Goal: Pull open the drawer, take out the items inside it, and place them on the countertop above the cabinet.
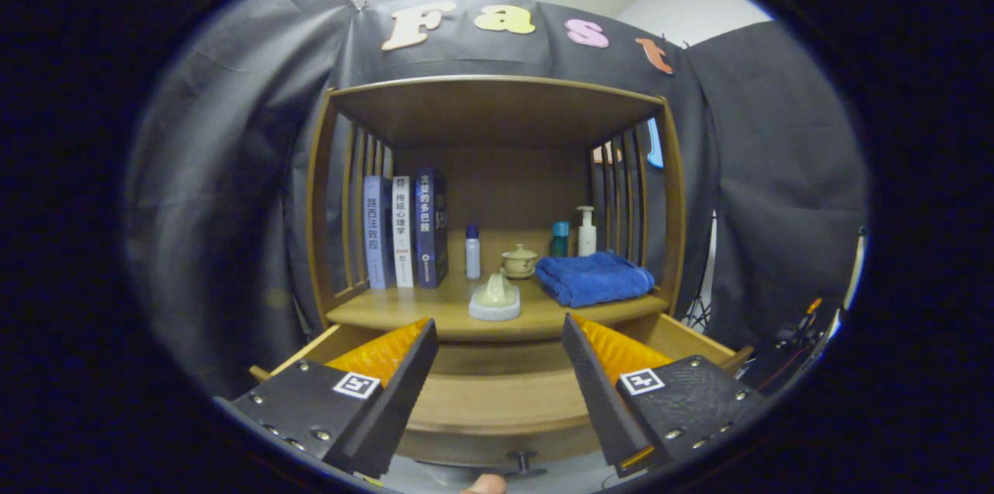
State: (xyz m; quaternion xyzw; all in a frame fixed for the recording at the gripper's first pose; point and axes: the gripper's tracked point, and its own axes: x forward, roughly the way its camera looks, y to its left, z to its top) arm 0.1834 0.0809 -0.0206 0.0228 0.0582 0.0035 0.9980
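In the gripper view, the gripper (500, 339) hangs over a pulled-out wooden drawer (497, 401) with its fingers spread wide apart and nothing between them. The drawer stands open below the countertop (404, 311) of a wooden cabinet (497, 102), and its visible floor is bare wood; a small dark knob (522, 464) shows at its front edge, near the fingers' bases. Just beyond the fingertips, at the front of the countertop, sits a pale ceramic piece (495, 298) on a round base. Behind it stands a small lidded cup (519, 261), and to its right lies a folded blue towel (593, 278). Three upright books (405, 230) lean against the left slats, with a small white bottle (472, 251) beside them. Behind the towel stand a teal-capped bottle (560, 238) and a white pump bottle (586, 231).
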